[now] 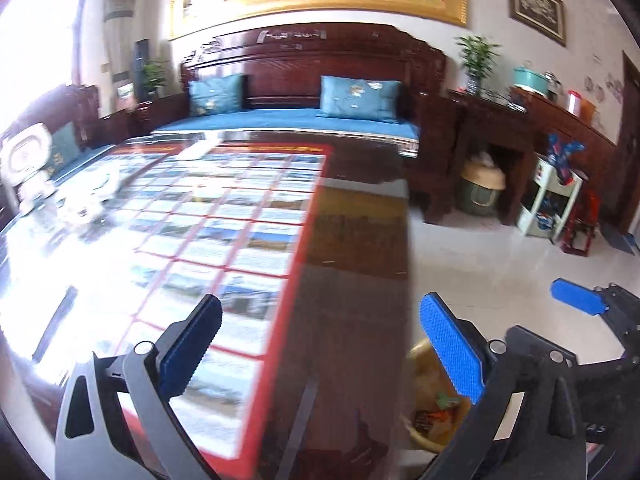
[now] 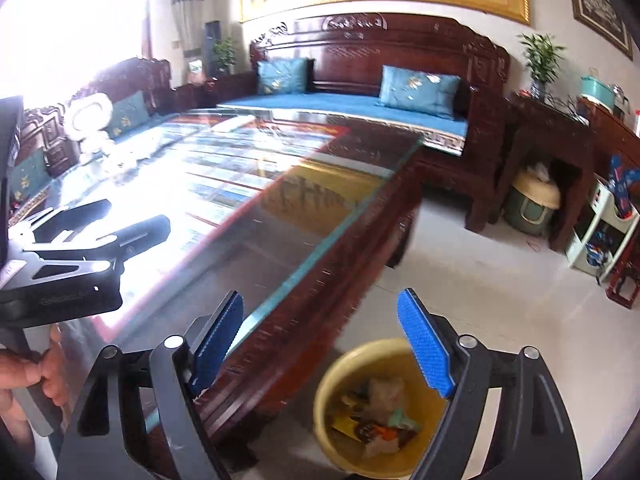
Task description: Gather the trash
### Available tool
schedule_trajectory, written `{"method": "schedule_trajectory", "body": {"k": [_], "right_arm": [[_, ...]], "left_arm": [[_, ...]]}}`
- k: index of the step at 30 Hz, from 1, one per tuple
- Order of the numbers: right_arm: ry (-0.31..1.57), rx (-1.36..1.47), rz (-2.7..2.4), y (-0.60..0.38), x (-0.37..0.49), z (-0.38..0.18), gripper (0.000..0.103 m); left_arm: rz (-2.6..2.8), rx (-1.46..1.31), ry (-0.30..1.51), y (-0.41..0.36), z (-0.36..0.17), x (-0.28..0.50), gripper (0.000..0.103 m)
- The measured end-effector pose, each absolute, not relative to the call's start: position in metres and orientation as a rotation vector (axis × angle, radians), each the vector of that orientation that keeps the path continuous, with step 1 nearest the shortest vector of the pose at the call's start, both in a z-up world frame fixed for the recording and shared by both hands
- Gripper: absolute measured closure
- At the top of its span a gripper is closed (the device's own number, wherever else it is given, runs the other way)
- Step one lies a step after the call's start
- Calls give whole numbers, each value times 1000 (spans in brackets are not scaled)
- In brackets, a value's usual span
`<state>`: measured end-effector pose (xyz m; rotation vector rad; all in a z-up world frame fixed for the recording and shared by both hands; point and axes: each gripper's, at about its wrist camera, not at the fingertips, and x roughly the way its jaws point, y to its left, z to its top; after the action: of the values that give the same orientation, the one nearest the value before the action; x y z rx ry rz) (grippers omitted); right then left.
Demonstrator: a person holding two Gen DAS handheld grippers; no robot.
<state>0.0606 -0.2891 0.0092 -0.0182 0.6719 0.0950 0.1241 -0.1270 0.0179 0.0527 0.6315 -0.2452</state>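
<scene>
A yellow trash bin (image 2: pixel 372 412) stands on the floor beside the table's near right corner, holding crumpled paper and wrappers (image 2: pixel 380 420). My right gripper (image 2: pixel 328 348) is open and empty, above the bin and the table edge. My left gripper (image 1: pixel 320 352) is open and empty over the glass-topped wooden table (image 1: pixel 352 280). The bin shows partly between the left gripper's fingers (image 1: pixel 432 400). The right gripper's blue finger (image 1: pixel 576 300) appears at the right of the left wrist view. The left gripper (image 2: pixel 100 220) shows at the left of the right wrist view, held by a hand.
White ceramic pieces (image 1: pixel 80 196) sit at the table's far left. A wooden sofa with blue cushions (image 1: pixel 300 96) stands behind the table. A side cabinet (image 1: pixel 492 136), a green bin (image 1: pixel 480 188) under it and a white shelf (image 1: pixel 548 200) stand at right on the tiled floor.
</scene>
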Motion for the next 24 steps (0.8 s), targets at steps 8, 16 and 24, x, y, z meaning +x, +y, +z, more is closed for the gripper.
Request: {"method": "schedule_trajectory", "body": {"k": [8, 16, 24], "right_arm": [[612, -16, 124, -213, 69, 18, 10], [564, 9, 135, -152, 68, 25, 9], [572, -11, 198, -114, 71, 23, 8]], "left_arm": [[-73, -4, 578, -35, 26, 114, 4], [52, 4, 524, 27, 32, 104, 4], [82, 2, 529, 60, 39, 98, 4]]}}
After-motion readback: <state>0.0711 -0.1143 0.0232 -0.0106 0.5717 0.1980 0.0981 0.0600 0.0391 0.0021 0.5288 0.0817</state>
